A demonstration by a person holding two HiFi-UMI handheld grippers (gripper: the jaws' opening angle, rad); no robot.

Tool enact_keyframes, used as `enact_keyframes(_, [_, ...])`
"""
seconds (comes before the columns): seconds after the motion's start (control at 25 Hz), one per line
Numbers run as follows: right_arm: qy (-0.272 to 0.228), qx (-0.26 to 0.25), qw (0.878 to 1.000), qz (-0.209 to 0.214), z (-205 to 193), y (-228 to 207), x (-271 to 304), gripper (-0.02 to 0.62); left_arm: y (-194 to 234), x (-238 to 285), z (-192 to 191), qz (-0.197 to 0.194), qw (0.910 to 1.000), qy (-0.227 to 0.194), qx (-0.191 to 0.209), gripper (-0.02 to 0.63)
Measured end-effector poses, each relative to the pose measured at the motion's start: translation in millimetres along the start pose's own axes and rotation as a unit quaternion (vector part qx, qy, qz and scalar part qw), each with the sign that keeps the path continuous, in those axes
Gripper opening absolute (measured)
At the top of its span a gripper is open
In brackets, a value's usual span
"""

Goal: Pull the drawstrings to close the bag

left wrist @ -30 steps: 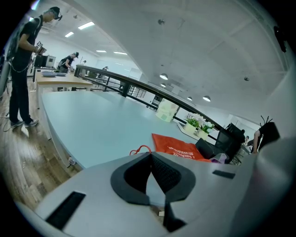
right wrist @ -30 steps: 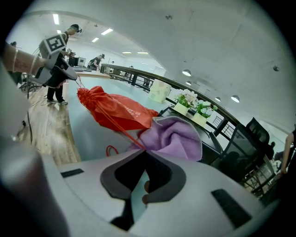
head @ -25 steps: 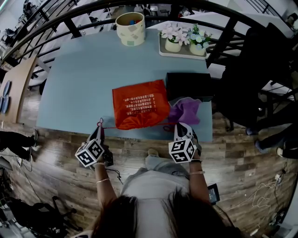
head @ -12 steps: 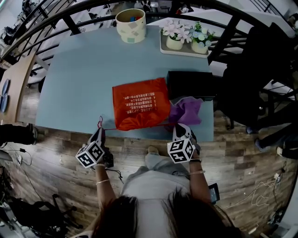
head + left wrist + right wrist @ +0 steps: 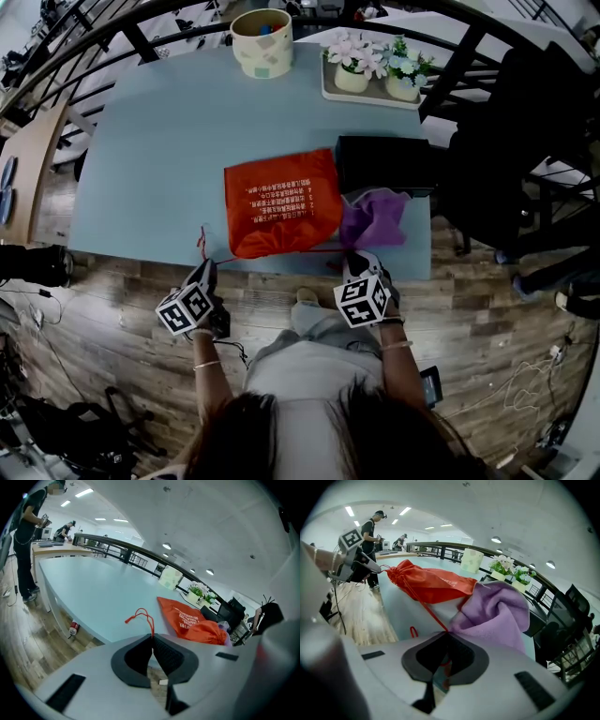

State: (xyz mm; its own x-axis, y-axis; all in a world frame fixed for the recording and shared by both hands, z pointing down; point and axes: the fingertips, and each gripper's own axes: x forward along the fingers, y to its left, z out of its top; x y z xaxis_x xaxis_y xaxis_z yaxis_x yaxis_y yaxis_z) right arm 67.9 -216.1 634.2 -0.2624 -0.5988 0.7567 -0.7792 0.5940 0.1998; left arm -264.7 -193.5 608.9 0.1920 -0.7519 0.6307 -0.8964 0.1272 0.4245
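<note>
Hard to see: we are losing the pinched stretch of the left drawstring [image 5: 140,617] and the right drawstring [image 5: 429,611] between the jaws; in the head view both are showing only faintly.
Left gripper [image 5: 151,637]: we are holding its jaws closed on the left drawstring, whose loop is poking past the tips.
Right gripper [image 5: 445,633]: we are clamping the right drawstring, beside a purple cloth [image 5: 497,609].
Bag [image 5: 281,214]: lying on the table [image 5: 159,159] between both grippers, mouth gathered.

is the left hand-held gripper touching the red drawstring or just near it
Touching. In the left gripper view the left hand-held gripper has its jaws shut on the red drawstring, whose loop sticks out just past the tips.
</note>
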Motion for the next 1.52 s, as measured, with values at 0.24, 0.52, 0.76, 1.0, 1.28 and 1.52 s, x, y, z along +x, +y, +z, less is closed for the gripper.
enact_keyframes(0.24, [0.003, -0.017, 1.000, 0.020, -2.6, 12.9, -0.3, 0.028, -1.6, 1.4, -15.1, -0.005, 0.9998, 0.019, -0.003, 0.020])
enact_keyframes(0.52, [0.007, -0.021, 0.999, 0.029, -6.9, 19.8, -2.3, 0.029, -10.9, 2.0, -34.8, -0.030, 0.9984, 0.046, -0.011, 0.020])
enact_keyframes(0.76, [0.006, -0.021, 0.999, 0.050, -6.2, 33.2, -5.5, 0.029, -19.3, 0.1, -55.3, -0.046, 0.9962, 0.073, -0.005, 0.020])
enact_keyframes(1.0, [0.003, -0.013, 0.998, 0.057, -7.7, 37.3, -7.4, 0.029, -32.0, 4.1, -69.4, -0.067, 0.9931, 0.094, 0.017, 0.020])
enact_keyframes(1.28, [0.000, -0.003, 0.998, 0.062, -7.3, 41.9, -10.4, 0.029, -41.3, 4.6, -76.5, -0.083, 0.9907, 0.102, 0.036, 0.075])
enact_keyframes(1.52, [-0.006, 0.018, 0.997, 0.071, -6.3, 43.7, -12.6, 0.031, -44.7, 1.6, -78.4, -0.085, 0.9887, 0.106, 0.063, 0.098])
